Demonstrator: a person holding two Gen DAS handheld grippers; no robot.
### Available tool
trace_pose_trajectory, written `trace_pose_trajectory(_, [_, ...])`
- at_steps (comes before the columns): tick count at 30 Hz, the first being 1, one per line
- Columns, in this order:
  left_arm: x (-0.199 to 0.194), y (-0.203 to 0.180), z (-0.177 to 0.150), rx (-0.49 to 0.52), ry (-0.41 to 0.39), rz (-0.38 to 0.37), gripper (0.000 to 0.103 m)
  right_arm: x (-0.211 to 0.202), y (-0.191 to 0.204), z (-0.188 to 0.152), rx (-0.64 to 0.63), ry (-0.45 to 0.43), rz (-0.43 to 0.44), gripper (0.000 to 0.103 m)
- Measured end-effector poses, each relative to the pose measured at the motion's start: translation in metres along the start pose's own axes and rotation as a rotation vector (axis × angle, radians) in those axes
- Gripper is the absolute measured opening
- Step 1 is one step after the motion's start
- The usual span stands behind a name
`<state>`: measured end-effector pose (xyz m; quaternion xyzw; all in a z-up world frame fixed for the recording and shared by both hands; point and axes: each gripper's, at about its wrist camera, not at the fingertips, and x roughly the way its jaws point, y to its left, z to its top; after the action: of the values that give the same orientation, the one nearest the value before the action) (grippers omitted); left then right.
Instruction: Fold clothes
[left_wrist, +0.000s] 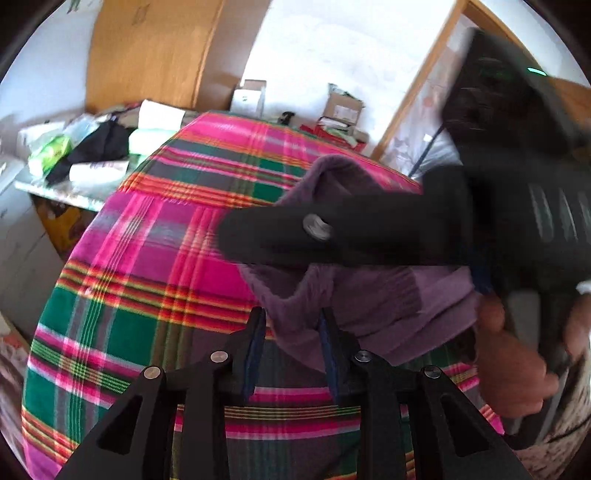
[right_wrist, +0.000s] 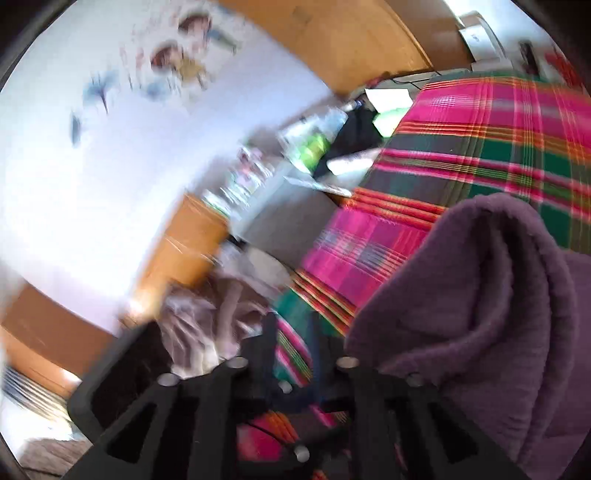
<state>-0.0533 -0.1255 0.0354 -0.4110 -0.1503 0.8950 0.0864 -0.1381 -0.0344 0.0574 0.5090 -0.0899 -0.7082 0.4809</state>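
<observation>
A purple knitted garment (left_wrist: 369, 295) lies bunched on a bed with a pink and green plaid cover (left_wrist: 147, 258). In the left wrist view a fold of it fills the gap between my left gripper's (left_wrist: 291, 325) fingers, which are shut on it and hold it a little raised. My right gripper (left_wrist: 236, 236) reaches across the garment from the right, held by a person's hand (left_wrist: 517, 354). The blurred right wrist view shows my right gripper (right_wrist: 291, 332) open with only the plaid cover (right_wrist: 480, 129) behind its fingers. There the purple garment (right_wrist: 480, 314) rises just to its right.
A cluttered table (left_wrist: 74, 155) with bags and dark cloth stands left of the bed. A wooden wardrobe (left_wrist: 147, 55) and cardboard boxes (left_wrist: 343, 107) line the far wall. Crumpled pale cloth (right_wrist: 207, 325) lies beside the bed's near left edge.
</observation>
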Motion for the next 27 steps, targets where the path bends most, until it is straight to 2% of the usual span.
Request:
trace_pose_trajectory(2, [0.002,0.006,0.001,-0.021,0.005,0.014,0.031,-0.011,0.007,-0.007,-0.058,-0.043,-0.091,0.027])
trace_pose_trajectory(5, [0.005,0.014,0.003,-0.034,0.015,0.043,0.031,-0.044,-0.003,-0.018,-0.039,-0.116,-0.148,0.027])
trace_pose_trajectory(8, [0.009,0.024,0.006,-0.081,0.042,0.078,0.031,-0.072,-0.014,-0.028,-0.046,-0.181,-0.331,0.029])
trace_pose_trajectory(11, [0.008,0.033,0.007,-0.106,0.038,0.092,0.031,-0.083,-0.019,-0.045,-0.101,-0.157,-0.483,0.031])
trace_pose_trajectory(15, [-0.006,0.034,0.009,-0.090,0.013,0.118,0.031,-0.085,-0.025,-0.068,-0.185,-0.088,-0.652,0.037])
trace_pose_trajectory(19, [-0.020,0.016,0.010,-0.027,-0.011,0.093,0.031,-0.083,-0.031,-0.086,-0.228,-0.012,-0.694,0.038])
trace_pose_trajectory(22, [-0.011,0.009,0.012,0.002,0.030,0.042,0.031,-0.087,-0.030,-0.093,-0.272,-0.006,-0.683,0.039])
trace_pose_trajectory(27, [0.002,0.008,0.011,-0.049,0.114,-0.022,0.031,-0.086,-0.031,-0.098,-0.270,-0.002,-0.677,0.039])
